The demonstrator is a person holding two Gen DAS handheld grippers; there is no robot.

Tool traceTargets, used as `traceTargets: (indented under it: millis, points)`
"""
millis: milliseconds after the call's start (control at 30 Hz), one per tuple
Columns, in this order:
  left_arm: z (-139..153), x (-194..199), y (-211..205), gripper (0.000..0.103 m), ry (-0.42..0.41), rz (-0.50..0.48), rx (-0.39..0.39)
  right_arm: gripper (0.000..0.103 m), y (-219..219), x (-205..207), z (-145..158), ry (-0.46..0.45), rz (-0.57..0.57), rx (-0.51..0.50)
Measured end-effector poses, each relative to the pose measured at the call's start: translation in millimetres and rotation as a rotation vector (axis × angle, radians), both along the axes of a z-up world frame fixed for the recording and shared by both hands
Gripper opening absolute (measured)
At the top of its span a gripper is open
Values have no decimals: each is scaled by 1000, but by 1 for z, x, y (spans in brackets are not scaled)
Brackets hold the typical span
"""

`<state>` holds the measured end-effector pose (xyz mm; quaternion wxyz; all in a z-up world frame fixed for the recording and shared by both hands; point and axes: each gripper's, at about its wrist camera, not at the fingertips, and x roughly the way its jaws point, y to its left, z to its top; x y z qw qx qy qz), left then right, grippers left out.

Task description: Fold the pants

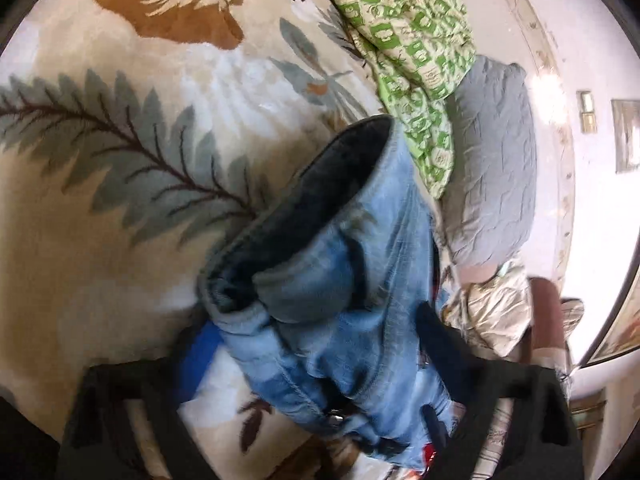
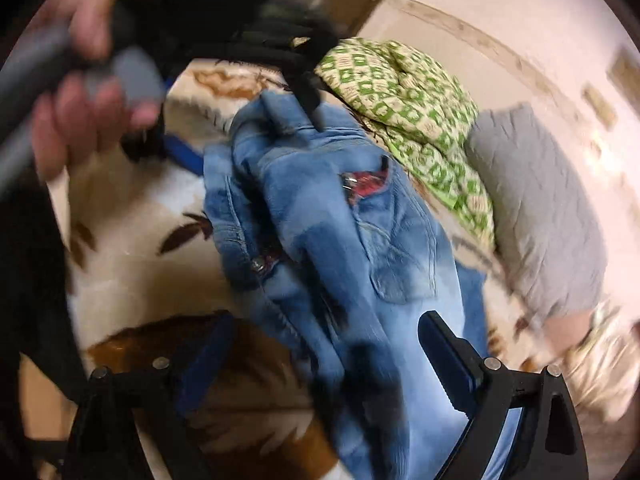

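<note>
Pants [image 1: 340, 300]: bunched, lifted over leaf-print blanket [image 1: 120, 160].
Left tongs [image 1: 320, 420]: apparently clamping denim near waistband.
Right tongs [image 2: 328, 364]: spread wide, denim between, not pinched.
Long axis: running away from both tongs.

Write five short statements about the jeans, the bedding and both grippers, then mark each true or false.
1. The pants are blue denim. True.
2. The right gripper is clamped shut on a pillow. False: it stands open around the jeans.
3. A green-and-cream patterned quilt lies bunched beyond the jeans. True.
4. The pillow is red. False: it is grey.
5. The jeans are already neatly folded. False: they are crumpled, bunched between the left gripper fingers.
</note>
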<state>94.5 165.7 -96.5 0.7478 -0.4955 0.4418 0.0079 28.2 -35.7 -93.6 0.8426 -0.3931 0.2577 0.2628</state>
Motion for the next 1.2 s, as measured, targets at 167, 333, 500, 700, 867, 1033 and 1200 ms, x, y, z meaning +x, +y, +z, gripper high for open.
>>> traceTargets:
  millis: [167, 333, 500, 700, 867, 1033, 1200]
  points:
    - [-4, 4, 7, 39, -18, -57, 23, 53, 18, 9, -16, -39, -1, -16]
    - [27, 9, 14, 29, -130, -93, 82, 39, 23, 13, -15, -44, -39, 12]
    - [70, 22, 27, 25, -226, -104, 175, 36, 38, 26, 10, -69, -63, 72]
    - [82, 21, 79, 25, -215, -47, 263, 36, 87, 40, 26, -50, -22, 140]
    - [39, 21, 85, 30, -42, -155, 410, 56, 120, 37, -16, 49, -9, 42]
    - [20, 27, 78, 78, 2, -170, 476, 79, 113, 30, -19, -11, -17, 36]
    - [38, 21, 78, 92, 0, -135, 481, 89, 83, 30, 4, 40, -58, 137]
